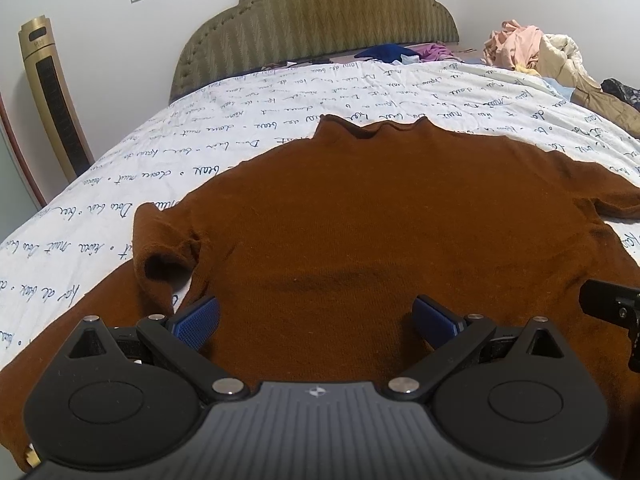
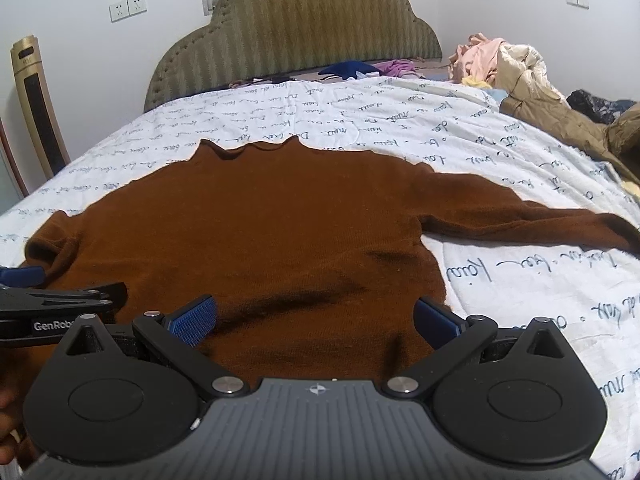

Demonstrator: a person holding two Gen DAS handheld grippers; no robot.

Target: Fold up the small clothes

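One rust-brown knitted sweater (image 1: pixel 380 220) with a wavy high collar lies flat on a white bedsheet printed with dark handwriting (image 1: pixel 120 168), its two sleeves spread sideways. Two black grippers with ribbed blue pads (image 1: pixel 198 322), the left gripper (image 1: pixel 316 320) and right gripper (image 2: pixel 316 318), hover over the hem, jaws spread wide, grasping nothing

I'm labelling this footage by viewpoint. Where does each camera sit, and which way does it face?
Left wrist: on the left gripper, facing the headboard over the brown sweater; own open blue pads show, right gripper's tip at the edge.
Right wrist: on the right gripper, same direction; left gripper alongside.
Shared: sweater, script-printed bedsheet, headboard.
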